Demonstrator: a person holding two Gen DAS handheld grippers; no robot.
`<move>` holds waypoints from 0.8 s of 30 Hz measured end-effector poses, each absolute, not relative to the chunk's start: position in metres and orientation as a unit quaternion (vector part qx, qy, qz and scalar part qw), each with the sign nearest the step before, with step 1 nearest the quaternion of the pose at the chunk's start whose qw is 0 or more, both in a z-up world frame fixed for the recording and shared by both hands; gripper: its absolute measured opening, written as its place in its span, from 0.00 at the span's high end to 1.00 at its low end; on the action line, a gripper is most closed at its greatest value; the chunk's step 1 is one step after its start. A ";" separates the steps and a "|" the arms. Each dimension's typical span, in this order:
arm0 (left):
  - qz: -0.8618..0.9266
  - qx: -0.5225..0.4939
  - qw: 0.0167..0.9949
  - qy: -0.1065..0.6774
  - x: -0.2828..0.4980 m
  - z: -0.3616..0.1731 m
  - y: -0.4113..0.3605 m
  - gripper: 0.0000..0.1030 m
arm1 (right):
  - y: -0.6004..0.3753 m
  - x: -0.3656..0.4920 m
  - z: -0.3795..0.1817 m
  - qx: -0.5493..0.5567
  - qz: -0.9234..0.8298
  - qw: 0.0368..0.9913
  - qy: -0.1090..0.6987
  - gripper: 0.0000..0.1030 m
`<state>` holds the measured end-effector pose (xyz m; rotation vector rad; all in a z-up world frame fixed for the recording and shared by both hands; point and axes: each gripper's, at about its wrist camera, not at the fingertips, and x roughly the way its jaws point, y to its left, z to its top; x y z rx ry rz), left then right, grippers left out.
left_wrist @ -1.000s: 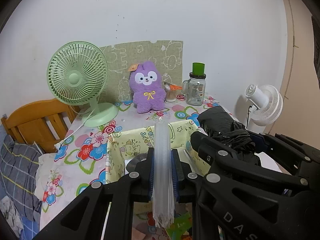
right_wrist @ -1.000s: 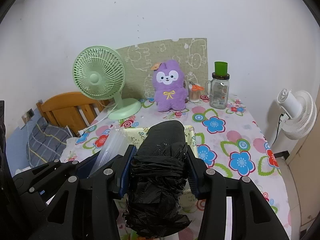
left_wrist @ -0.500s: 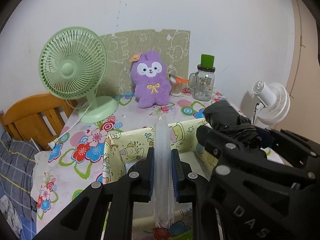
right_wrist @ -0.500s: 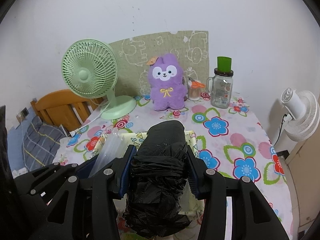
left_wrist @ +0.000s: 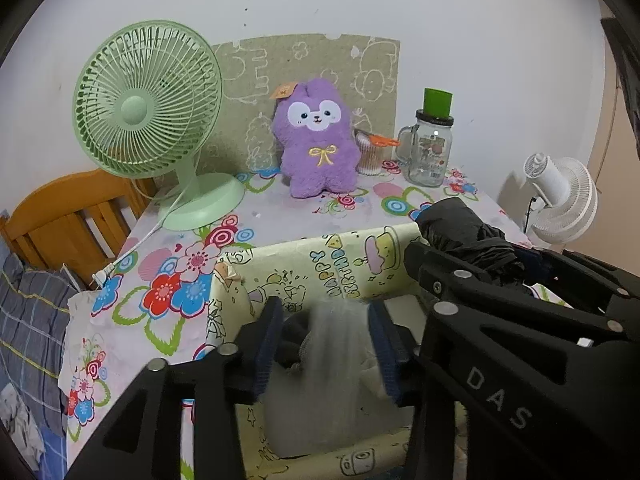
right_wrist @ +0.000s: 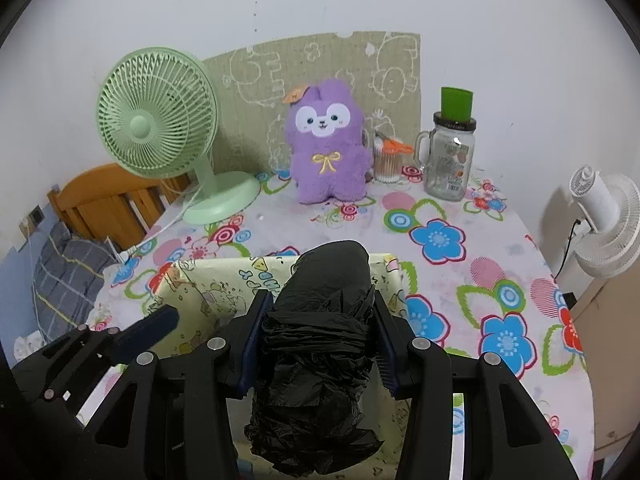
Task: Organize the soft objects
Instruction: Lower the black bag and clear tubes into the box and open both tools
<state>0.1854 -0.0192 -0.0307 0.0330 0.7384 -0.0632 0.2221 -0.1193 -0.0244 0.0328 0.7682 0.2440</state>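
White wall backed a worktop covered in a flowered cloth, with a green fan, a purple plush toy, a lidded glass jar and a small cup of sticks lined up along the far edge, out of the working area. Nearer the cameras sat a yellow box printed with cartoon drawings, open at the top and presumably the place where the soft things were to be gathered.

Both hands had their tools pitched forward and downward over that box, side by side, so that each load hung above its opening.

The left tongs were opening: the blue pads stood apart, and a clear plastic bundle, blurred in the left wrist view, lay between them without either pad plainly pressing it. It looked to be slipping loose into the box, over some dark and pale items already inside that were too indistinct to name.

The right tongs stood partly apart, their pads squeezing the sides of a crumpled roll of black plastic bags, which stuck out past the fingertips over the far wall of the box and drooped below the grip. That hold seemed meant to keep the bags compact until they were lowered in.
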 end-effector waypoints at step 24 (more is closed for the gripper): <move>-0.024 0.008 0.934 0.356 0.162 -0.034 -0.012 0.08 | -0.115 0.199 -0.027 0.010 0.120 0.925 0.359 0.09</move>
